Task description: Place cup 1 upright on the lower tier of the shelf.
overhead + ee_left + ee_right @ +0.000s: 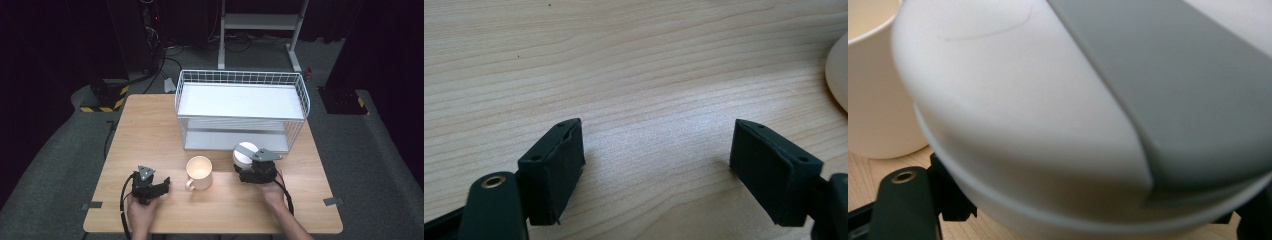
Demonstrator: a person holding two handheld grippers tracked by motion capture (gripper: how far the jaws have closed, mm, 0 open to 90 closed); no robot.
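A cream mug stands on the wooden table near its front middle, handle toward the front left. Its side appears at the left gripper view's right edge and in the right gripper view's upper left. Just right of it sits a white round container with a grey band over its lid. My right gripper reaches it from the front, and the container sits between its jaws, which press on its sides. My left gripper lies left of the mug, jaws open over bare wood.
A white wire basket rack with two shelves stands at the back right of the table, right behind the container. A metal stand and cables are on the floor beyond. Tape marks sit at the table's front corners.
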